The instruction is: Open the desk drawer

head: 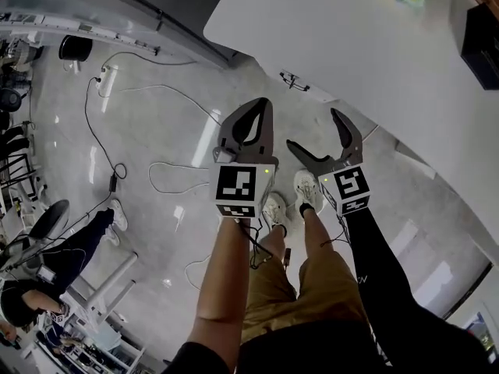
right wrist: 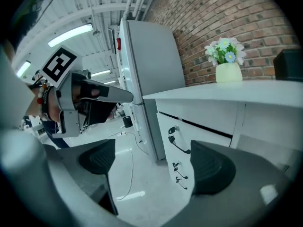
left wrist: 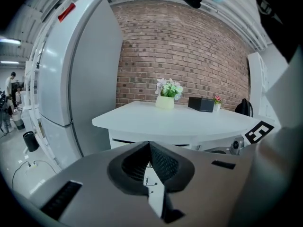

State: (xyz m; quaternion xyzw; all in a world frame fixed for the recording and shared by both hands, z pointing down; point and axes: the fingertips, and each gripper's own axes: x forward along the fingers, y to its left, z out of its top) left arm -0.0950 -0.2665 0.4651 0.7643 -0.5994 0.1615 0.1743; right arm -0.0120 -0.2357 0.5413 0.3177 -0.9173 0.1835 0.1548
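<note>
The desk drawer (right wrist: 189, 134) sits just under the white top of the desk (head: 351, 45), shut, with its dark handle (right wrist: 179, 144) on the near-left part of its front. Smaller handles show below it. In the right gripper view the handle appears in the gap between the jaws, farther off and apart from them. The right gripper (right wrist: 154, 162) has its jaws spread wide with nothing in them. The left gripper (head: 263, 107), held beside it on the left, has its jaws pressed together and holds nothing. Both hover over the floor (head: 156, 131) near the desk's edge. A flower pot (right wrist: 228, 71) stands on the far side of the desktop.
</note>
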